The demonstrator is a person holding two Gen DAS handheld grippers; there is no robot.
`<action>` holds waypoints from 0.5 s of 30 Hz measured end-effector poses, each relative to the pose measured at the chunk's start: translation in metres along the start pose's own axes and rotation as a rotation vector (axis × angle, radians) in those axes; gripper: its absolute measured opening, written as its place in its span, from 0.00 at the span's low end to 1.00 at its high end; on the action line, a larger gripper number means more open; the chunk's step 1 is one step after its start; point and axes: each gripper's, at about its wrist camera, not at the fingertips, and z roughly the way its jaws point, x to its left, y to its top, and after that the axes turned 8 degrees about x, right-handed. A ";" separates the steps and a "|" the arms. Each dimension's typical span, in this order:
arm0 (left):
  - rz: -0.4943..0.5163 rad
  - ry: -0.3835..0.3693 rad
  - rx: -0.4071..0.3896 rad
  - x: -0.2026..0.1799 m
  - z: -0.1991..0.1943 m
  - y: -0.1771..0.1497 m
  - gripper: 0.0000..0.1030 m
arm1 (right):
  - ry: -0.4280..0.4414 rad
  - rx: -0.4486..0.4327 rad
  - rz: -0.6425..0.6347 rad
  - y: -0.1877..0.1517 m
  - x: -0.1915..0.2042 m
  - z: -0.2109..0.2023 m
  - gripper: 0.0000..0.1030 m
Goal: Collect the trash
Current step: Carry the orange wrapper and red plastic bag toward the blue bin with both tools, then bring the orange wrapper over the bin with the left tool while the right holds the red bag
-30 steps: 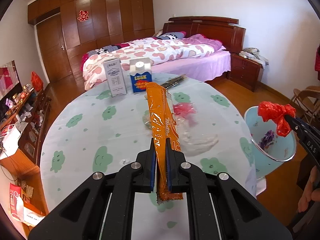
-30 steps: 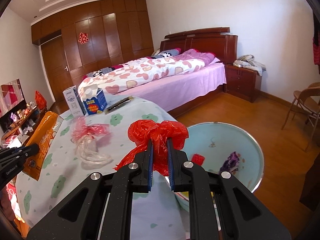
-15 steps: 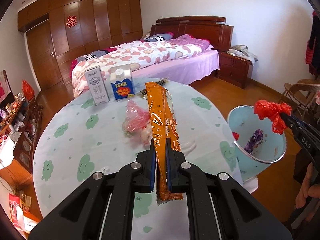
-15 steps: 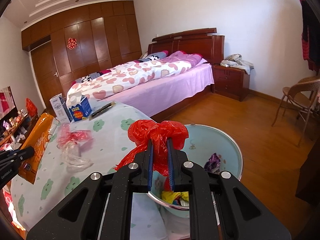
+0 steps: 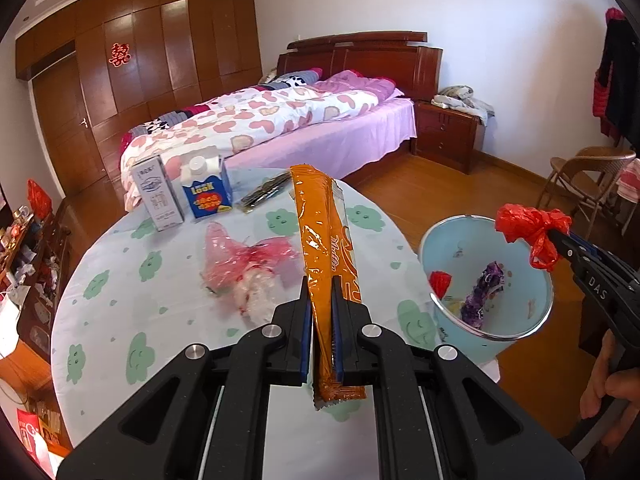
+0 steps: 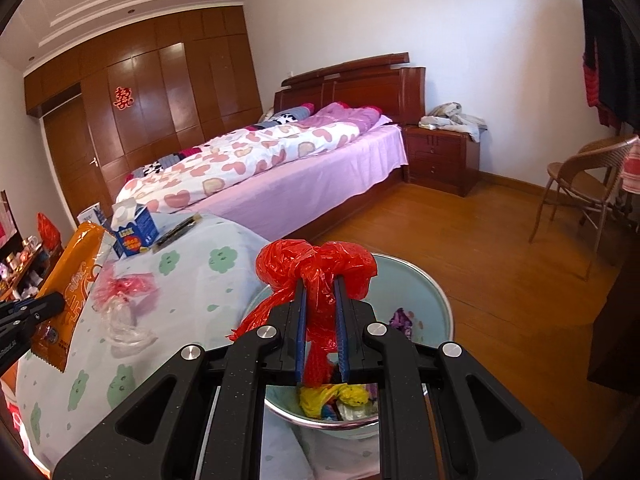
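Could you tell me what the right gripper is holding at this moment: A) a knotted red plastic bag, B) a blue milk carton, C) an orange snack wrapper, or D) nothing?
A: the right gripper is shut on the knotted red plastic bag, above the pale blue bin.

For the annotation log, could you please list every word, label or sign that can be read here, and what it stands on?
"Look": blue carton.
"Muffin": orange wrapper, held in the left gripper.
"DAS": right gripper's body, seen in the left view.
Red double-happiness sign: wardrobe door.
White box: print too small to read.
Wrapper's lower print in the right view: blurred.
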 end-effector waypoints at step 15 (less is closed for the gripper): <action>0.053 -0.052 0.027 -0.034 0.023 0.009 0.08 | -0.055 0.027 0.034 0.004 -0.024 0.009 0.13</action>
